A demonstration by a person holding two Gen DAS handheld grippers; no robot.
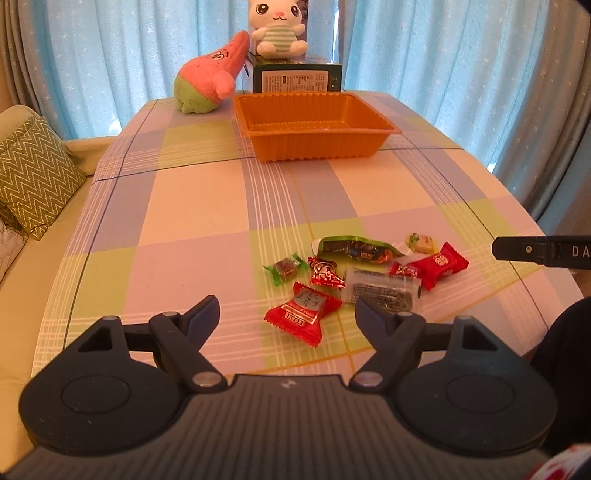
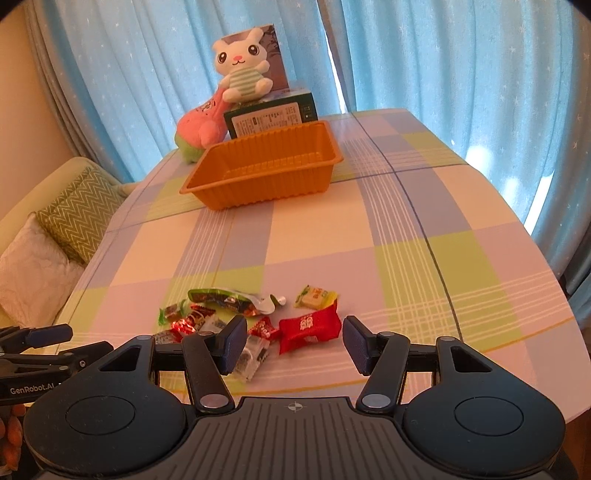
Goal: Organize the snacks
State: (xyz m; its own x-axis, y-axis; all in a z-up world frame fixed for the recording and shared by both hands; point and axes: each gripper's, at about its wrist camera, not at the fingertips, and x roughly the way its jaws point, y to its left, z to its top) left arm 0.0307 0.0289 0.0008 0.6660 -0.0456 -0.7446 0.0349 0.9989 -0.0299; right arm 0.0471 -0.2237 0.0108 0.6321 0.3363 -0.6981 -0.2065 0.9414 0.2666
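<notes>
Jaws on both the left gripper (image 1: 287, 308) and right gripper (image 2: 294, 339) gape empty over crowded snacks (image 1: 364, 269), so one pinch could snag two wrappers.

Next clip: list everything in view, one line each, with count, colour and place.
tray: one, orange, empty, far middle of table.
snacks: about eight wrapped pieces, red, green, yellow, clear; loose cluster near front edge.
tablecloth: one, pastel plaid, covers table.
rabbit plush: one, white, striped shirt, on the box.
box: one, dark green, behind tray.
pink plush: one, pink and green, left of box.
curtains: blue, behind.
cushion: green zigzag, left.
left tongs: open, empty.
right tongs: open, empty.
</notes>
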